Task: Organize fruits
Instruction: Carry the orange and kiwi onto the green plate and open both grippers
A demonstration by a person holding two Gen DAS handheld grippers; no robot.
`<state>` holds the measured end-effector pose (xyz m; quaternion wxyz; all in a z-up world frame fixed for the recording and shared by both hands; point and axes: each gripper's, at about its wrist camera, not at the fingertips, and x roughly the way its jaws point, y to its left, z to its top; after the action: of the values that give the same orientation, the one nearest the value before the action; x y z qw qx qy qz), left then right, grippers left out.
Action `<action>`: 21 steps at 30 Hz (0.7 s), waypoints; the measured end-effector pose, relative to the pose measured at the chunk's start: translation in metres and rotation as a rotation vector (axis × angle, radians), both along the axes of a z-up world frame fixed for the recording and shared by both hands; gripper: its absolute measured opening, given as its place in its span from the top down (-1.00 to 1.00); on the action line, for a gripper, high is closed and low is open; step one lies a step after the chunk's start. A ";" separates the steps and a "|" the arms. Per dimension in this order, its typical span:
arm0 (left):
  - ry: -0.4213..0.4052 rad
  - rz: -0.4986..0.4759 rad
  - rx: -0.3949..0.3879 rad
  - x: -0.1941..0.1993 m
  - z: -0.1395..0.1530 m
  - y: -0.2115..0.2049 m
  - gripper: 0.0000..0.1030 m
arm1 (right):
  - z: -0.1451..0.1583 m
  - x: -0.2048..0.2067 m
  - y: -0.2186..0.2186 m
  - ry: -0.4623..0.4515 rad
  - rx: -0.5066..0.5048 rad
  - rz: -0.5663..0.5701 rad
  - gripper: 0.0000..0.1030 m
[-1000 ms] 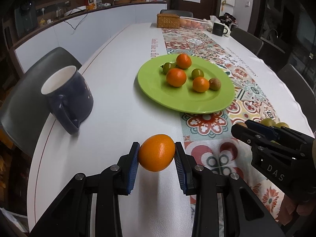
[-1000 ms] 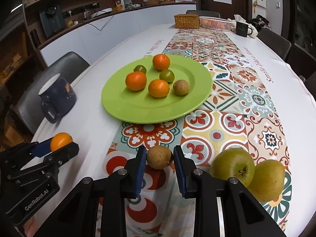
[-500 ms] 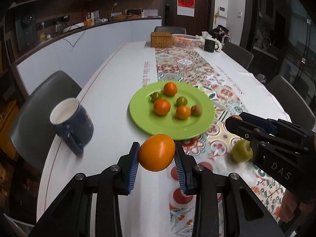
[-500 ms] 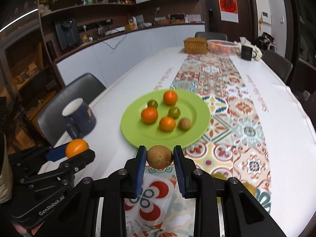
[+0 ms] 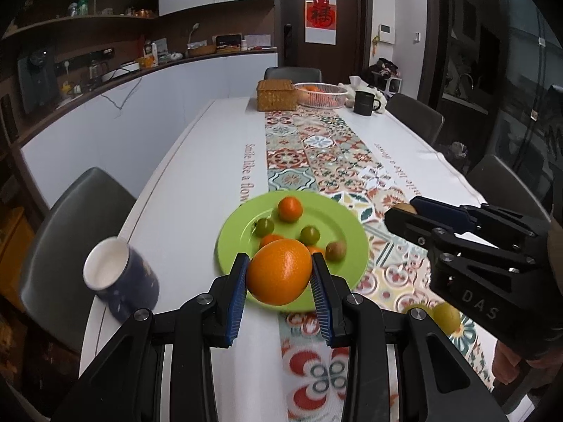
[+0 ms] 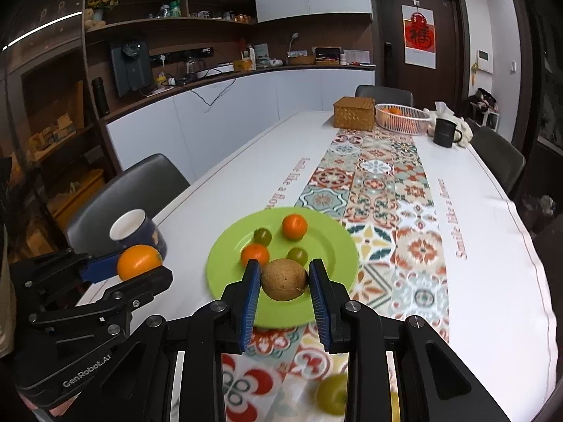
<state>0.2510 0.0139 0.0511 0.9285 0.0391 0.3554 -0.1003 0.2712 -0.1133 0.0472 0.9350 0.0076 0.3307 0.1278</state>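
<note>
Left gripper clenched on orange, right gripper clenched on brown fruit; both short of green plate, right nearer

The room was dimly lit indoors, with dark corners from fisheye vignetting. Straight edges bowed near the borders. Motion blur softened the green plate and navy mug; a ceiling light strip glared upper left.

plate: you saw lime green | runner: red, teal, cream tile pattern | mug: navy, white inside | worktop: white | gripper pads: blue
</note>
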 end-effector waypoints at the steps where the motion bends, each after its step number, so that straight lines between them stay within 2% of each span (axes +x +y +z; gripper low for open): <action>1: 0.001 -0.002 -0.002 0.005 0.001 -0.001 0.33 | 0.002 0.007 -0.001 0.002 -0.001 0.006 0.43; 12: 0.033 -0.040 0.010 0.062 -0.007 -0.015 0.33 | -0.007 0.066 -0.004 0.056 -0.041 0.022 0.43; 21: 0.103 -0.068 0.016 0.104 -0.038 -0.022 0.33 | -0.032 0.106 -0.001 0.137 -0.072 0.052 0.43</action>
<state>0.3547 -0.0079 0.0136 0.9047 0.0534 0.4020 -0.1308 0.3771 -0.1142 0.0153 0.9062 -0.0259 0.3984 0.1391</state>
